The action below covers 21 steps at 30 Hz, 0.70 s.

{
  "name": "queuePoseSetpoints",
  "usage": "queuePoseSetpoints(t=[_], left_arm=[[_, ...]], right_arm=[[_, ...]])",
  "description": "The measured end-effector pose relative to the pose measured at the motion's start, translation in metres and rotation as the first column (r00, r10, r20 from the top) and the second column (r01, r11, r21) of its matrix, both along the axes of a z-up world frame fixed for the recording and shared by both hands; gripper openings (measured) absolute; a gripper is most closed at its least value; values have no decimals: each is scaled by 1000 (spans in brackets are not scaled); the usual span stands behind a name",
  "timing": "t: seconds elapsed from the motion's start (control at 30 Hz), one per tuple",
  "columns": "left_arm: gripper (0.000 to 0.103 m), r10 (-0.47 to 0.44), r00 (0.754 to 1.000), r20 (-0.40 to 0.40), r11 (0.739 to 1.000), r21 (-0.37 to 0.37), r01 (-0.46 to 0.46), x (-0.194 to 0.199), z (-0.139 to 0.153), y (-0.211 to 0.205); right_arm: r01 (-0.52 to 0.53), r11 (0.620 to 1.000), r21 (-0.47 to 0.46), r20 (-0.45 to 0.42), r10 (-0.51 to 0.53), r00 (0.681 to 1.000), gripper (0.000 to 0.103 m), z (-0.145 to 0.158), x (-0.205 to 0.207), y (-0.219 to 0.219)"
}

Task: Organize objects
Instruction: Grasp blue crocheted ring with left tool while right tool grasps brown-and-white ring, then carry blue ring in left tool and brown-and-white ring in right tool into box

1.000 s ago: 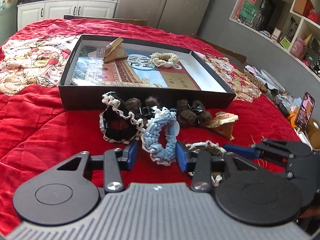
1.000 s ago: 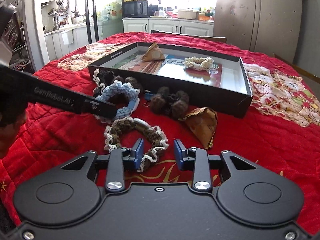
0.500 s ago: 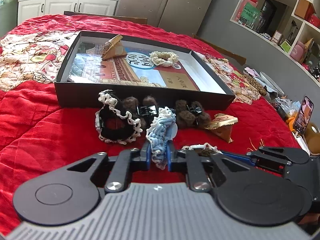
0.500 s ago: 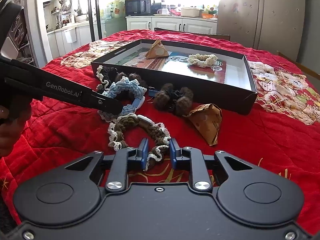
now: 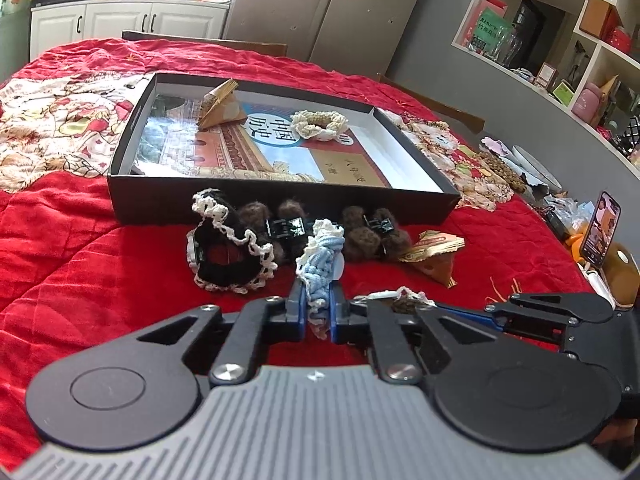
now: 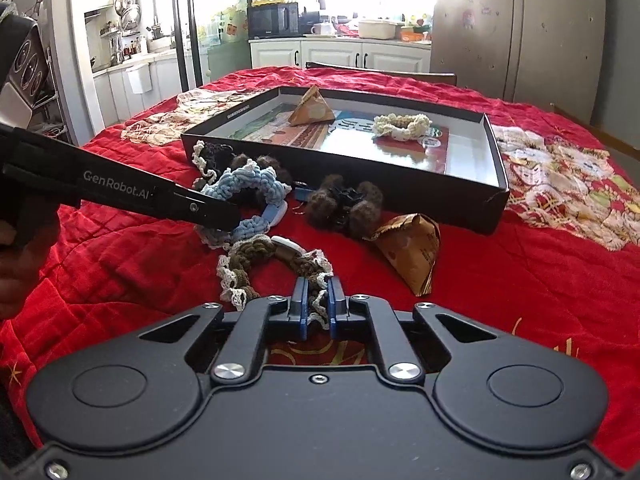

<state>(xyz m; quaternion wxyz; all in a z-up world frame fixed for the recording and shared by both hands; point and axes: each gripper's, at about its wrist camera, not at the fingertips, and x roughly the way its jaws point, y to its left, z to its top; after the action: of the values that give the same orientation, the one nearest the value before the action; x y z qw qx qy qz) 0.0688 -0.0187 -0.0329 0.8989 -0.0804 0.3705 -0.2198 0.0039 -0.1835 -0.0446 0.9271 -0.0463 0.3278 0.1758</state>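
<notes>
My left gripper (image 5: 318, 312) pinches the blue scrunchie (image 5: 322, 268); my right gripper (image 6: 318, 304) pinches the brown scrunchie (image 6: 276, 264). Both lie on the red cloth (image 6: 520, 280), the black box (image 5: 280, 200) just beyond.

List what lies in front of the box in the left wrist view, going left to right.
Black scrunchie → blue scrunchie, held in the left tongs → brown fuzzy hair clip → brown triangular packet.
</notes>
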Motion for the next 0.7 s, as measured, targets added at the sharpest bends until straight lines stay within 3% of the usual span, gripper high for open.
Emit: queuePoseSetpoints(t=[0.7], left_arm=[[13,-14,995,95,1000,-21,17,-15,33,2]], right_arm=[[-11,1000,9,155,9,988,9,47,-14,-5]])
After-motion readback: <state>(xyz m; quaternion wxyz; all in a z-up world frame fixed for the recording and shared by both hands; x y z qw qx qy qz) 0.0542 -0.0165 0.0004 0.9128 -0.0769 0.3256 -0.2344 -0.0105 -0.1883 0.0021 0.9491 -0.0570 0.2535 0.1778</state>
